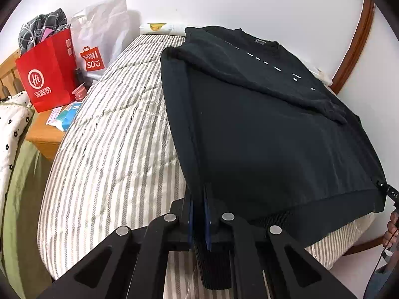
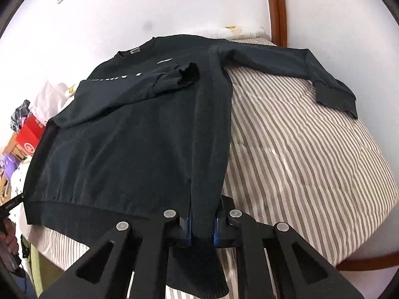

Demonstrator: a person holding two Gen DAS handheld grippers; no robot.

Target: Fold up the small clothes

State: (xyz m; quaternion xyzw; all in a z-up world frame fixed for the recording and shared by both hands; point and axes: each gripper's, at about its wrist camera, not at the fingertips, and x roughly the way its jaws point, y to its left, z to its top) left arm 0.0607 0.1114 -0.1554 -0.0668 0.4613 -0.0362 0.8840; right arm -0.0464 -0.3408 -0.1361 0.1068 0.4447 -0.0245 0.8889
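My left hand-held gripper [image 1: 199, 214] pinches the ribbed hem corner of a dark navy long-sleeved sweatshirt [image 1: 261, 129] between its blue-padded fingers [image 1: 207, 220]; my right hand-held gripper [image 2: 201, 226] is likewise clenched on the opposite hem corner of the same garment [image 2: 129, 134], the fabric bunched between its two pads; the sweatshirt lies front-up across a bed with a beige-and-white striped quilt [image 1: 112, 149], its hem at the near edge and its collar toward the white wall [image 1: 249, 0]; one sleeve [image 2: 139, 84] is folded over the chest, its cuff resting near the white lettering; the other sleeve [image 2: 299, 67] stretches out flat on the quilt; beyond the bed's left side, a red paper shopping bag [image 1: 47, 74] and a white plastic bag with a red logo [image 1: 99, 39] stand on a wooden bedside table [image 1: 45, 142].
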